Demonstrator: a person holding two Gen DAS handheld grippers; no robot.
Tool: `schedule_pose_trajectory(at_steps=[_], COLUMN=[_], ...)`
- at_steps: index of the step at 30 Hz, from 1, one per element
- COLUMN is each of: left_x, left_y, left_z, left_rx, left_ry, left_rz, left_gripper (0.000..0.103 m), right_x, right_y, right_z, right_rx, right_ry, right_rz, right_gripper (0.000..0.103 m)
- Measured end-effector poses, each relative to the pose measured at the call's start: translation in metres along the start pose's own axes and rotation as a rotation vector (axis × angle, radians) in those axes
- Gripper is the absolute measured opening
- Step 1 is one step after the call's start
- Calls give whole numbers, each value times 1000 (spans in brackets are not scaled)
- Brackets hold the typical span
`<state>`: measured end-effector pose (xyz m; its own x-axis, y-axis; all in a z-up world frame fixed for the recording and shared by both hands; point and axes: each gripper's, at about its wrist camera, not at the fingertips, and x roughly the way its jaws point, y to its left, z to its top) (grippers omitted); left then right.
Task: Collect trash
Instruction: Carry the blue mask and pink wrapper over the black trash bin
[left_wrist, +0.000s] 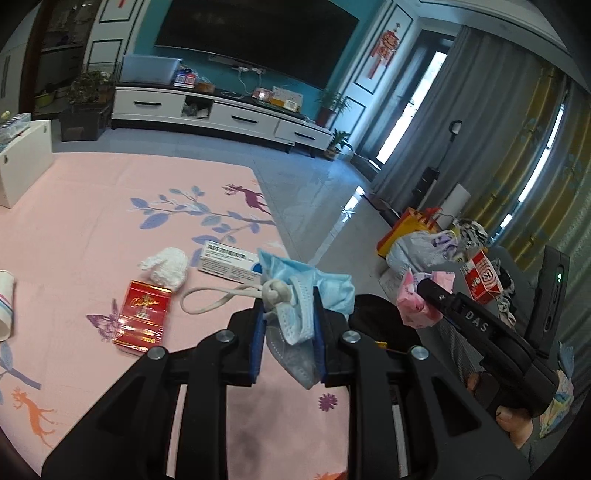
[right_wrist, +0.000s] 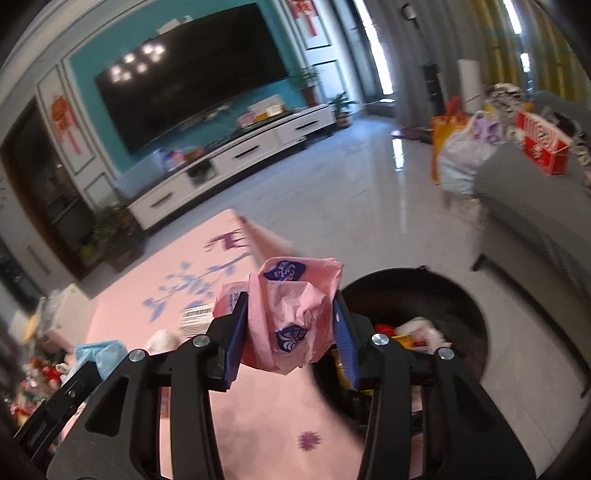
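- Left gripper (left_wrist: 288, 314): clamped on crumpled blue face mask (left_wrist: 306, 295), pinched between both blue pads, hanging above pink mat (left_wrist: 92, 203).
- Right gripper (right_wrist: 291, 325): closed on pink plastic wrapper (right_wrist: 291, 317), bunched between the pads and bulging over them.
- Dark trash bin (right_wrist: 465, 306): just beside right gripper, to its right, with scraps already inside.
- On mat beyond left gripper: red cigarette pack (left_wrist: 142, 317), white crumpled tissue (left_wrist: 166, 267), white medicine box (left_wrist: 231, 260), white cord (left_wrist: 218, 299) near mask.
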<state>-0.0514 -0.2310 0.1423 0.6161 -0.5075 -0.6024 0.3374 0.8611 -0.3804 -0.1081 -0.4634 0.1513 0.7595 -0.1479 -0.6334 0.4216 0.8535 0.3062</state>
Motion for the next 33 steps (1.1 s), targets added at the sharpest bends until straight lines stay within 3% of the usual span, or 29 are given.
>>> schedule_pose_trajectory(at_steps=[9, 17, 33], left_x=[36, 80, 155], left_y=[-41, -75, -130], left_z=[-10, -30, -73], left_rx=[72, 128, 264], left_ry=[59, 164, 333], left_rz=[-78, -168, -197], left_gripper=[23, 24, 25], right_x=[-7, -7, 15], right_y=[-53, -103, -148], right_z=[3, -1, -10], right_rx=[113, 247, 366], right_ry=[-23, -20, 65], right_rz=[-79, -135, -195], right_gripper=[44, 45, 46])
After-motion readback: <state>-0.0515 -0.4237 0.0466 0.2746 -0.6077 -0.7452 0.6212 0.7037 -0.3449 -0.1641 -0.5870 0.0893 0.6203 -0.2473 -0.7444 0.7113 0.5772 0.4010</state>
